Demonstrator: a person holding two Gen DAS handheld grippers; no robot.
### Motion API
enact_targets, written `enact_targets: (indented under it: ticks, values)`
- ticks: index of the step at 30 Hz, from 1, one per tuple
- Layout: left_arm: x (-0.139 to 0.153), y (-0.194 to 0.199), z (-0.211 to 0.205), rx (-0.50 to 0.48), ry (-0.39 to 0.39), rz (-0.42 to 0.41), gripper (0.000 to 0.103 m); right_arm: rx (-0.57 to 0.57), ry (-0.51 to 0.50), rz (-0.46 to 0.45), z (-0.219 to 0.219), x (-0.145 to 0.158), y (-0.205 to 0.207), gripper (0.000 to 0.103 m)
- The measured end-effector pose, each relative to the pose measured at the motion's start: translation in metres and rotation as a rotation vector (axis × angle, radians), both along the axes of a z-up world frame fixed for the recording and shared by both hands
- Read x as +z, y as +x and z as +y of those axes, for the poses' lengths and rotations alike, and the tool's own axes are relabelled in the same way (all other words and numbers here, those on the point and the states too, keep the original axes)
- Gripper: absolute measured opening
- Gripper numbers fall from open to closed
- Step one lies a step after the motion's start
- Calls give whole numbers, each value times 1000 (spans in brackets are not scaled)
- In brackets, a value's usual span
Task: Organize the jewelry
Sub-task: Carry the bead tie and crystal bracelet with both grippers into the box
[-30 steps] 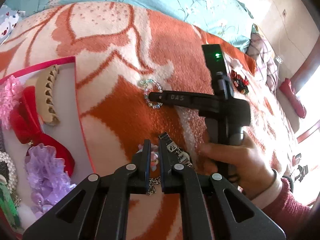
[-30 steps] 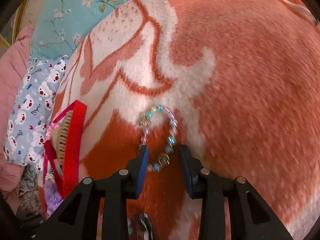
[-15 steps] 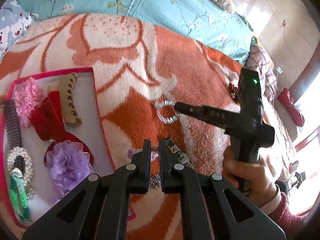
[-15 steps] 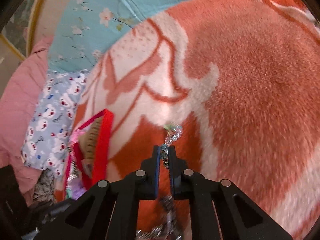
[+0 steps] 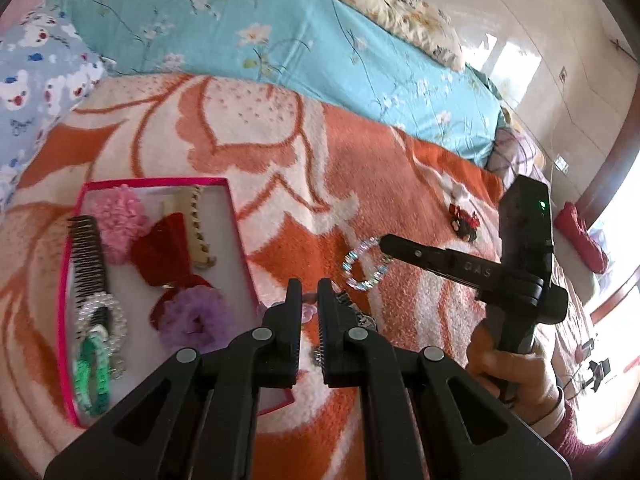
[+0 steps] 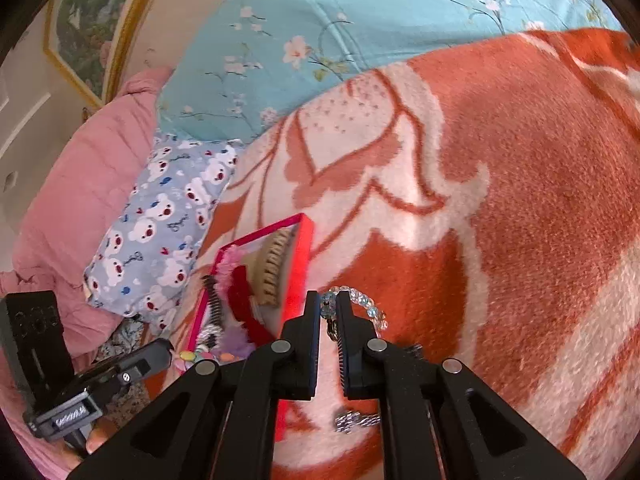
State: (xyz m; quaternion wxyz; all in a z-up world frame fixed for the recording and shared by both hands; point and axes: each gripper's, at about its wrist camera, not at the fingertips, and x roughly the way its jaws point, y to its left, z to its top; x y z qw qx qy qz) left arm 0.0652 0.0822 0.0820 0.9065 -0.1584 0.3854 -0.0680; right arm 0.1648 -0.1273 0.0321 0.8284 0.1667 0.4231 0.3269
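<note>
Right gripper (image 6: 329,309) jaws closed on the beaded bracelet (image 6: 366,306); the loop of pale blue and clear beads hangs out to the right of the tips, lifted off the blanket (image 6: 520,220). From the left wrist view the same bracelet (image 5: 365,264) dangles at the tip of the right gripper (image 5: 386,243), above orange pile, with a hand (image 5: 516,368) in a dark red sleeve around the handle. Left gripper (image 5: 309,292) jaws nearly together, a narrow slit between them; a silvery chain piece (image 5: 318,354) shows in the slit lower down, whether pinched or lying beneath I cannot tell. A small pink flower piece (image 5: 306,312) lies just beyond the tips. Left of the grippers, a shallow pink-rimmed box (image 5: 234,216) sits on the blanket, holding a black comb (image 5: 86,256), pink scrunchie (image 5: 118,220), beige claw clip (image 5: 196,232), red bow (image 5: 164,252), purple scrunchie (image 5: 196,316), pearl ring (image 5: 100,316) and green band (image 5: 94,376). A red-and-black hair clip (image 5: 464,218) lies apart, farther up the blanket. Beyond: teal floral bedding (image 5: 240,28), bear-print pillow (image 6: 160,224).
</note>
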Motion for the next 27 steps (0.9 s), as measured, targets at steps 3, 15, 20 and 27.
enact_targets:
  ticks: [3, 15, 20, 27]
  values:
    - [5, -10, 12, 28, -2, -14, 6, 21, 3, -16, 7, 8, -10, 7]
    - [8, -45, 59, 144, -18, -28, 6, 130, 5, -48, 52, 26, -46, 7]
    - [9, -57, 76, 184, -20, -36, 6, 170, -1, -61, 71, 31, -57, 7]
    - [9, -70, 96, 232, -23, -42, 6, 217, -4, -81, 93, 41, -70, 7]
